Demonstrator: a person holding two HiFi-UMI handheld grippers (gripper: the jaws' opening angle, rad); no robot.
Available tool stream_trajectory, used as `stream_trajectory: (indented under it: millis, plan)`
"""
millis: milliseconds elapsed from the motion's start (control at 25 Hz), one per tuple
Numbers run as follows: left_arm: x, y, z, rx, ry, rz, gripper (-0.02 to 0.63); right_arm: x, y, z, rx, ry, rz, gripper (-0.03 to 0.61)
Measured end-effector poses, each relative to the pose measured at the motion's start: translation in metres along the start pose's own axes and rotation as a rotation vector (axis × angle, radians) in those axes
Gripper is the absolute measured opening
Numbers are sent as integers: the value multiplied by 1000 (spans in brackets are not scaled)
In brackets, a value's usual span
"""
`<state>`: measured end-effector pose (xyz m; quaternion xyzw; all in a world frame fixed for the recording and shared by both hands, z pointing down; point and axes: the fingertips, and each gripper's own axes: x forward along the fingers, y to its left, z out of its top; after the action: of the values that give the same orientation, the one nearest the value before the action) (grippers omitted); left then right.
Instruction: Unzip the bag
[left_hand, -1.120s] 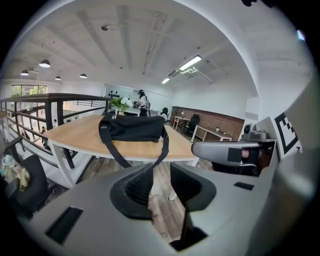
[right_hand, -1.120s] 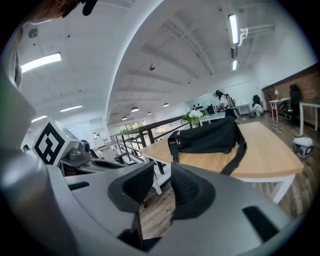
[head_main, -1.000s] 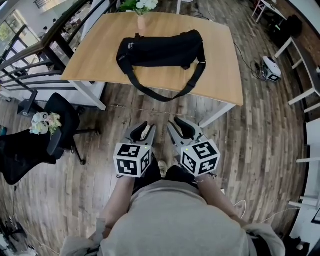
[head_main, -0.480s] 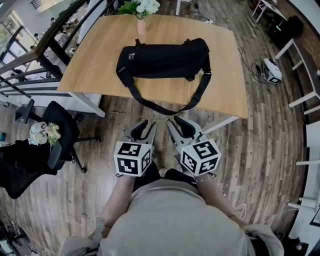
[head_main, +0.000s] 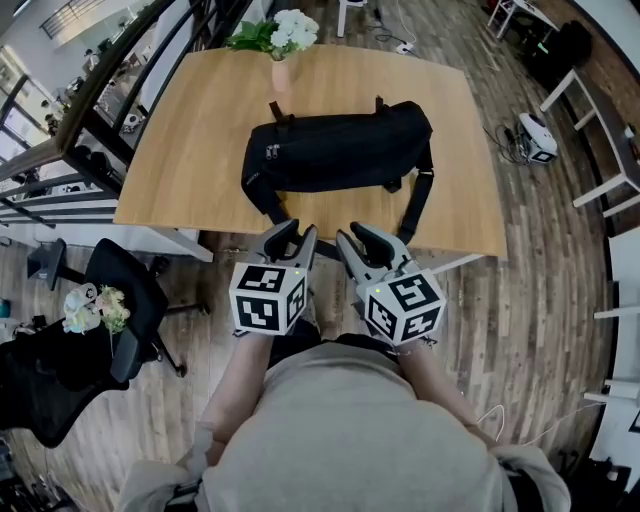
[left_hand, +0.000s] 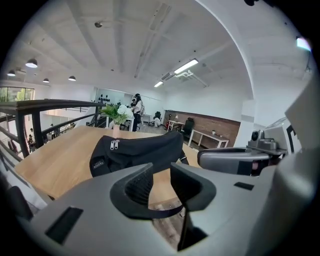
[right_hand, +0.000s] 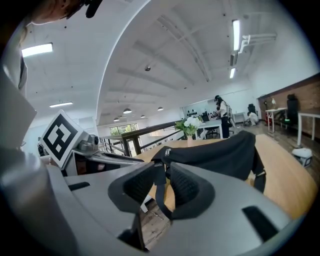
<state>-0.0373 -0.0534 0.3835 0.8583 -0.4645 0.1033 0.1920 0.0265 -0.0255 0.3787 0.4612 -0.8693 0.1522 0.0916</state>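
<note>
- The grey two-jaw left gripper (head_main: 293, 235) has its ribbed fingers (left_hand: 137, 182) apart with only air between them. It grips nothing.
- The matching right gripper (head_main: 358, 238) is parted as well. A black webbing shoulder strap (right_hand: 159, 192) shows through its gap, but it hangs beyond the tips and the pads do not pinch it.
- Just ahead of both sets of fingertips is the near edge of the light wooden table (head_main: 190, 140). Neither gripper touches it.
- Further out from the fingers, lying across the tabletop, is the black fabric duffel bag (head_main: 340, 150), the thing to be unzipped. It is well apart from both grippers.
- At the bag's end nearest the left fingers sit the small silvery zip pulls (left_hand: 115, 145), side by side.
- By my reckoning the job has not begun. The bag's top looks shut along its length and nothing has hold of a pull. What is left is the reach in, steadying the bag, taking a pull and drawing it along.
- Beyond the bag, furthest from the fingers, stands a pale vase (head_main: 282, 75) of white flowers.
- Off to the left of the left fingers, on the floor, is a black office chair (head_main: 125, 300).
- Count: two grippers, one bag, one strap, two zip pulls, one table, one vase, one chair.
</note>
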Motion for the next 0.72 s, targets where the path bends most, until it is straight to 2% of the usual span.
stream_trajectory:
  millis: [280,720]
  plan:
    - [19,51,34,13,-25,-9,120,62,3,26,-17,-16,2,93]
    - [34,93,19,-59,32,-12,110,101,4,18,-1,45,-2,74]
